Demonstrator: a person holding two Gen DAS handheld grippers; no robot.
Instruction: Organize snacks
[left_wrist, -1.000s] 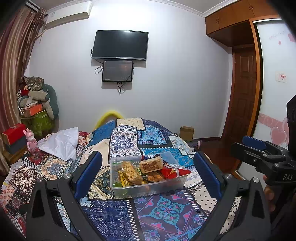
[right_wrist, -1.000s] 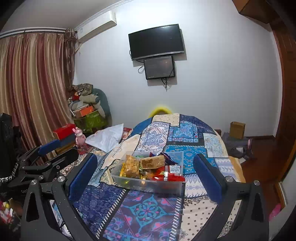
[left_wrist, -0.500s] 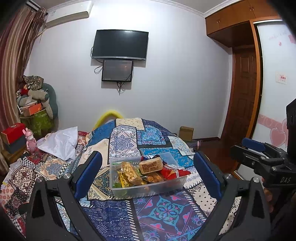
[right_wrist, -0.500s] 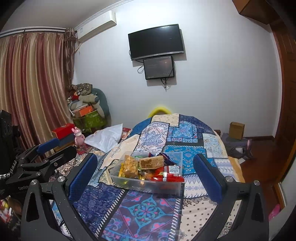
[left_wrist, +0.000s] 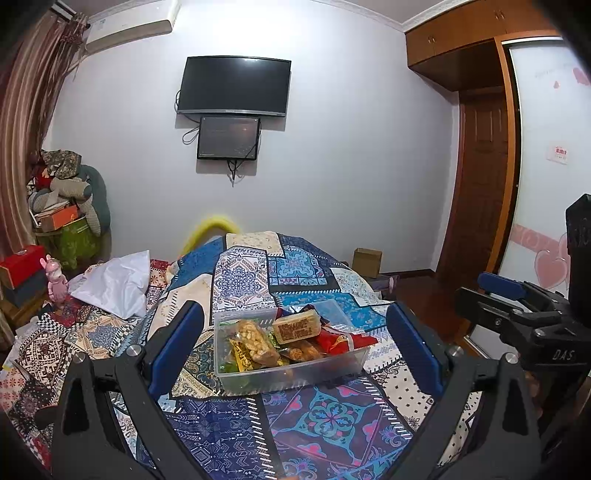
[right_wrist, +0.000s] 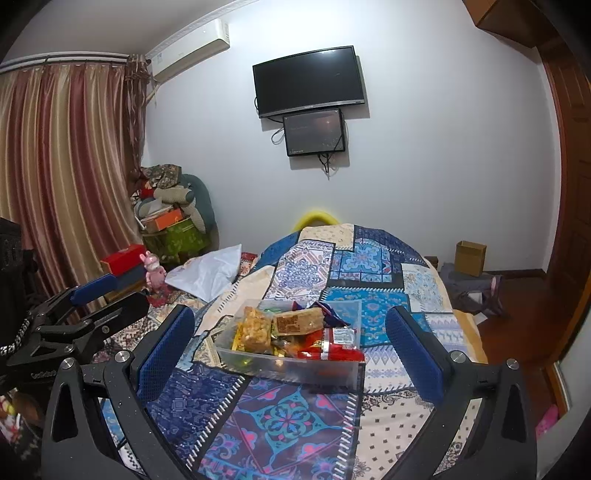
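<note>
A clear plastic box (left_wrist: 295, 374) full of packaged snacks sits on a patchwork bedspread (left_wrist: 317, 417); it also shows in the right wrist view (right_wrist: 291, 369). A brown wrapped bar (left_wrist: 297, 326) lies on top, beside a bag of yellow puffs (left_wrist: 255, 343) and red packets (right_wrist: 330, 349). My left gripper (left_wrist: 295, 347) is open and empty, held back from the box and above the bed. My right gripper (right_wrist: 291, 343) is open and empty too, off to the right of the left one; it shows in the left wrist view (left_wrist: 517, 314).
A white pillow (left_wrist: 114, 284) lies left of the box. Stacked boxes and soft toys (left_wrist: 62, 218) fill the left corner by the curtain (right_wrist: 62, 177). A cardboard box (right_wrist: 470, 257) stands on the floor at the right. A TV (left_wrist: 232, 86) hangs on the far wall.
Both grippers have drifted very slightly; the box and the snacks have not moved, and both grippers stay open.
</note>
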